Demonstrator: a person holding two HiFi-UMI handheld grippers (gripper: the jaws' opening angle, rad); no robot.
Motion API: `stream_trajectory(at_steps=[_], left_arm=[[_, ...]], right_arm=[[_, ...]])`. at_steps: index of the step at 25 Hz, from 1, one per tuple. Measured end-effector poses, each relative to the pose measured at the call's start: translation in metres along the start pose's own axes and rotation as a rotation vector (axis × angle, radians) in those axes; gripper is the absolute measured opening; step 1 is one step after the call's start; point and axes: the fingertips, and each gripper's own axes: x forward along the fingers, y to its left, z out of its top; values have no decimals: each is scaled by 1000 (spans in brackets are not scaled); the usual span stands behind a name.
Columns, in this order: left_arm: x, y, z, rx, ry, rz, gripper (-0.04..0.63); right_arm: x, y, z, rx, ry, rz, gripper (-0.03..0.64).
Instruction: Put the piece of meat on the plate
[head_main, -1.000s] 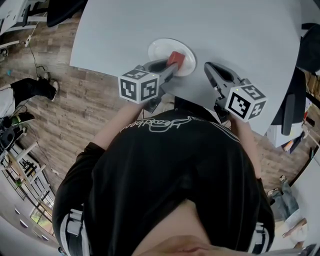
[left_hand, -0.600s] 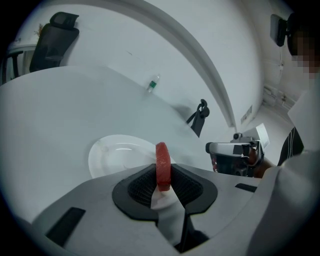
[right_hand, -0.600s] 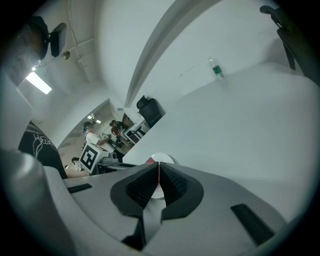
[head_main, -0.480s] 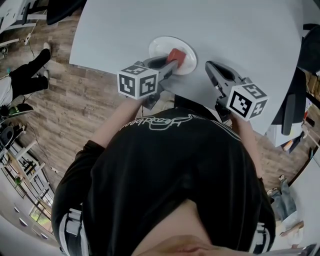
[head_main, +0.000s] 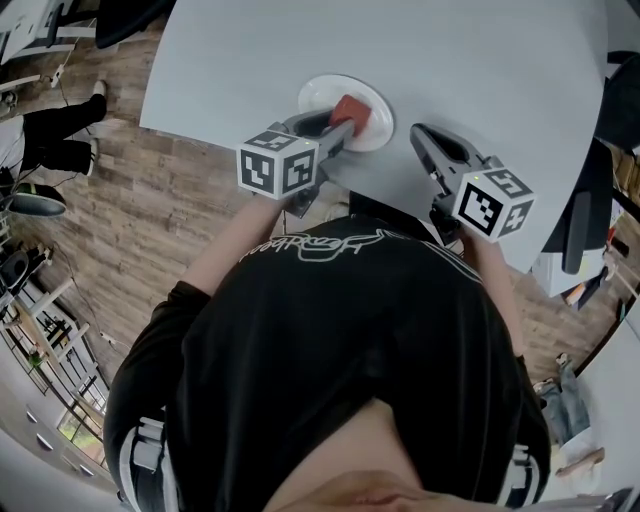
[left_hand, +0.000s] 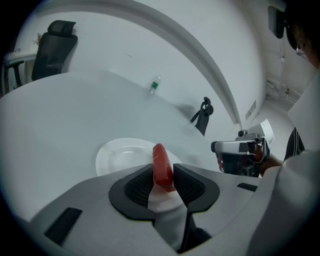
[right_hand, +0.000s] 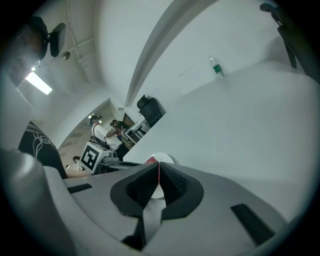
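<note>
A red piece of meat (left_hand: 161, 167) stands on edge over the near rim of the white plate (left_hand: 117, 152), between the pads of my left gripper (left_hand: 161, 174). Those jaws have just been opening, and a sliver of gap shows beside the meat on its left. From the head view the meat (head_main: 347, 108) lies on the plate (head_main: 375, 98) at the tip of the left gripper (head_main: 338, 126). My right gripper (head_main: 416, 132) rests to the right of the plate, apart from it. Its pads meet with nothing between them (right_hand: 159, 167).
The grey table (head_main: 450, 50) ends just in front of the person's body. A small water bottle (left_hand: 155, 86) stands far across it, and a black clip-like object (left_hand: 202, 112) lies beyond the plate. A black chair (left_hand: 52, 47) is at the far left. A bystander's legs (head_main: 60, 130) are on the floor.
The left gripper has crept slightly further over the plate with the meat. The right gripper has stayed put. The bystander's legs at the left have shifted.
</note>
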Motion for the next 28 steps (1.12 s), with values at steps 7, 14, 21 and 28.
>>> stream_trajectory(at_steps=[7, 14, 21, 28], left_arm=[[0, 6, -2, 6, -4, 28, 141], [-2, 12, -2, -4, -3, 58, 150], [-2, 20, -3, -8, 7, 97, 156], [-3, 23, -3, 28, 14, 126, 151]], right_arm=[[2, -3, 0, 0, 4, 6, 12], [6, -3, 3, -4, 10, 16, 12], [11, -5, 4, 4, 20, 25, 12], [14, -4, 5, 1, 24, 28, 12]])
